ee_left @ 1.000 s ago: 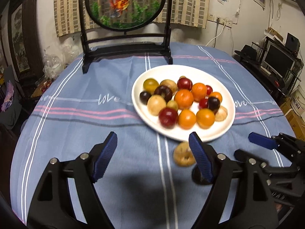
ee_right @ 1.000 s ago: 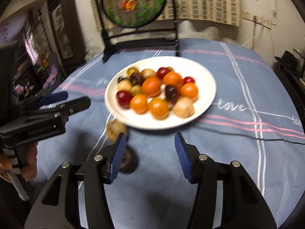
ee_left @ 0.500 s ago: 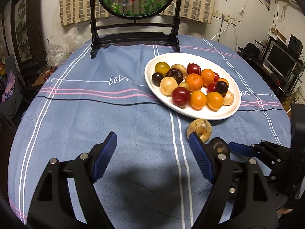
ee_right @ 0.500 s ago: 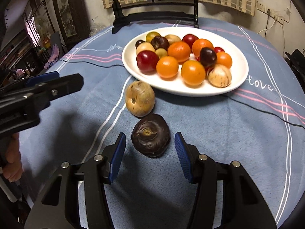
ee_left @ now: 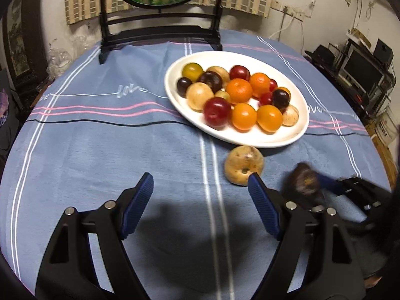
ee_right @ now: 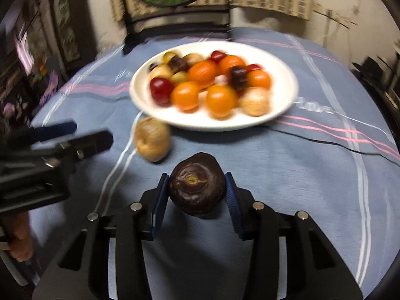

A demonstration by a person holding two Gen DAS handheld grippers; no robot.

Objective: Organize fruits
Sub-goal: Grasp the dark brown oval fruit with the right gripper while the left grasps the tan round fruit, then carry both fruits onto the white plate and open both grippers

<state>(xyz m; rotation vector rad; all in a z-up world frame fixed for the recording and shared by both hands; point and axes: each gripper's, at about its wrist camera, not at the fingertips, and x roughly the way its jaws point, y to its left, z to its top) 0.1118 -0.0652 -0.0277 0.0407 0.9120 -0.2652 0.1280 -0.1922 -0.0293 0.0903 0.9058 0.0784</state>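
Over blue tablecloth (ee_right: 287, 170), closing right gripper (ee_right: 196, 195) pinches dark fruit (ee_right: 196, 190) (left gripper (ee_left: 200, 207) gapes).

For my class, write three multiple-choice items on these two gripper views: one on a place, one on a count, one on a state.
1. Where does the tan fruit lie?
A. on the white plate
B. on the tablecloth beside the white plate
C. in the left gripper

2. How many fruits are off the plate?
A. none
B. two
C. five

3. What is between the right gripper's fingers?
A. the dark fruit
B. an orange fruit
C. nothing

Answers: 1 B, it rests on the cloth just off the rim. 2 B, the tan one and the dark one. 3 A, the closing blue pads flank it; the left gripper is open.
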